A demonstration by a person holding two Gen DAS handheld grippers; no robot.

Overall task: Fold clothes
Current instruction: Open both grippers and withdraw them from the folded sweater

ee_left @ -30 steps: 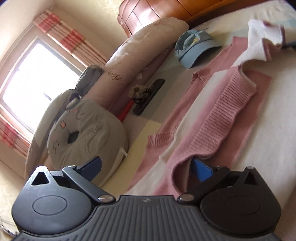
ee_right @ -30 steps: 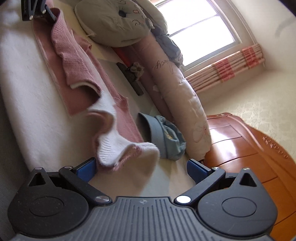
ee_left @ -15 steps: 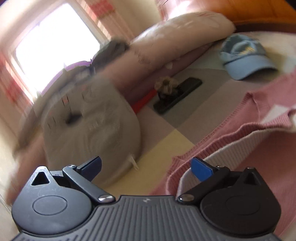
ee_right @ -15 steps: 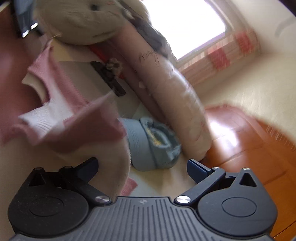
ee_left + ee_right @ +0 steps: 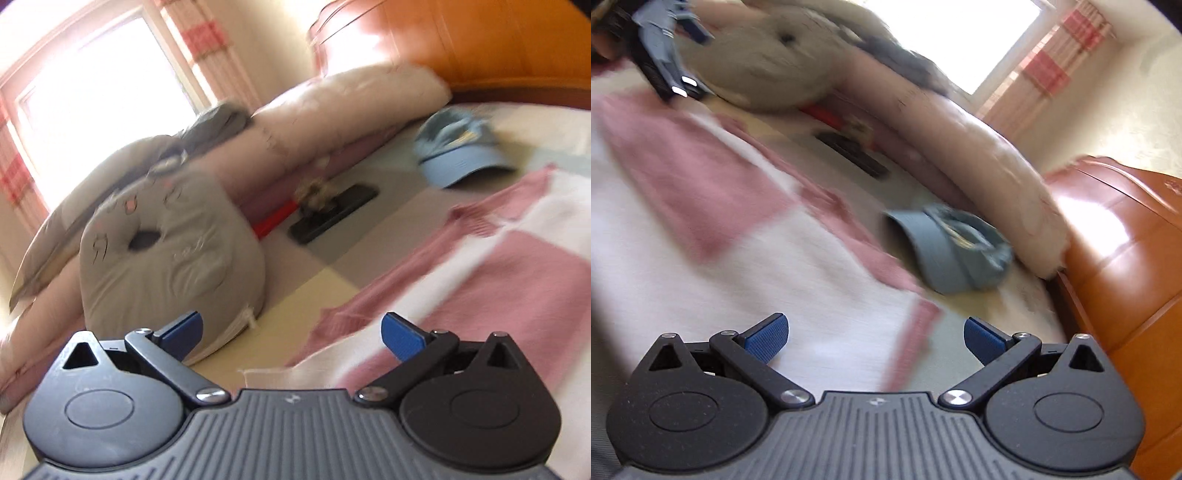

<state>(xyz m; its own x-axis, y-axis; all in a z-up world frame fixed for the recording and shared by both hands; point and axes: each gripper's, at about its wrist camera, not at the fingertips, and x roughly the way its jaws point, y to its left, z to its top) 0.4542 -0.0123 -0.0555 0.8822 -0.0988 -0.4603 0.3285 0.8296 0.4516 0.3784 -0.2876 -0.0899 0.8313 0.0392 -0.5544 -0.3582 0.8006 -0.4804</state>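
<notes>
A pink and white knitted sweater (image 5: 491,273) lies flat on the bed, blurred by motion in both views. My left gripper (image 5: 291,328) hovers open over its near edge, nothing between the blue pads. My right gripper (image 5: 873,334) is open too, above the white part of the sweater (image 5: 701,192) near a pink hem. The left gripper (image 5: 665,55) also shows at the top left of the right wrist view, beyond the sweater's far end.
A light blue cap (image 5: 458,151) lies beside the sweater. A grey cat-face cushion (image 5: 166,251), a long pink bolster (image 5: 332,110), a black flat object (image 5: 332,214) and a red item line the window side. An orange wooden headboard (image 5: 1126,258) bounds the bed.
Both grippers have let go of the sweater's folded part, which now lies flat. Both cameras have swung and dropped lower toward the bed; the views are blurred.
</notes>
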